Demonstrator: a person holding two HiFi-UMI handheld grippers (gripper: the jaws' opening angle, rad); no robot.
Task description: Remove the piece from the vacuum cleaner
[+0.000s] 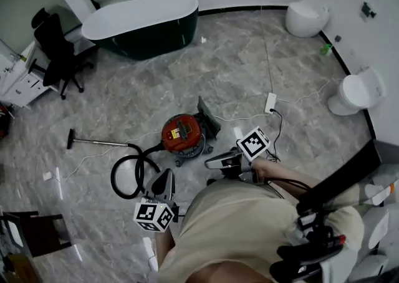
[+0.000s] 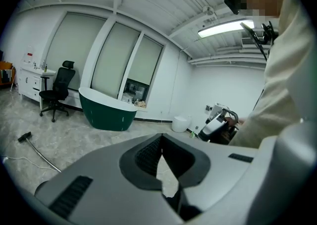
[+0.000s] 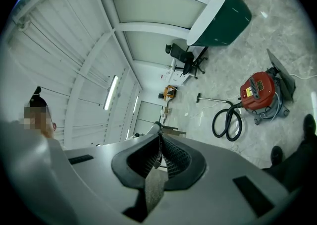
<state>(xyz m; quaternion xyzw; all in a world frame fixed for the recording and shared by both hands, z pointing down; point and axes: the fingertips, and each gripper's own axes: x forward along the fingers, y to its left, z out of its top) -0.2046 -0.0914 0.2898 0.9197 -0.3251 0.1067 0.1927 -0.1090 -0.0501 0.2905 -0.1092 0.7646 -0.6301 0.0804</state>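
On marbled floor (image 1: 249, 70) sits the round red vacuum cleaner (image 1: 182, 136); left gripper (image 2: 161, 137) and right gripper (image 3: 159, 127) have jaws closed.

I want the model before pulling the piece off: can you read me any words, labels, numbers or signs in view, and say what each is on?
No text here is legible.
Yellow label on top of the red vacuum cleaner: dark print, too small and blurred to read in the head view or the right gripper view.
Marker cubes: black-and-white square patterns only, no letters or numbers.
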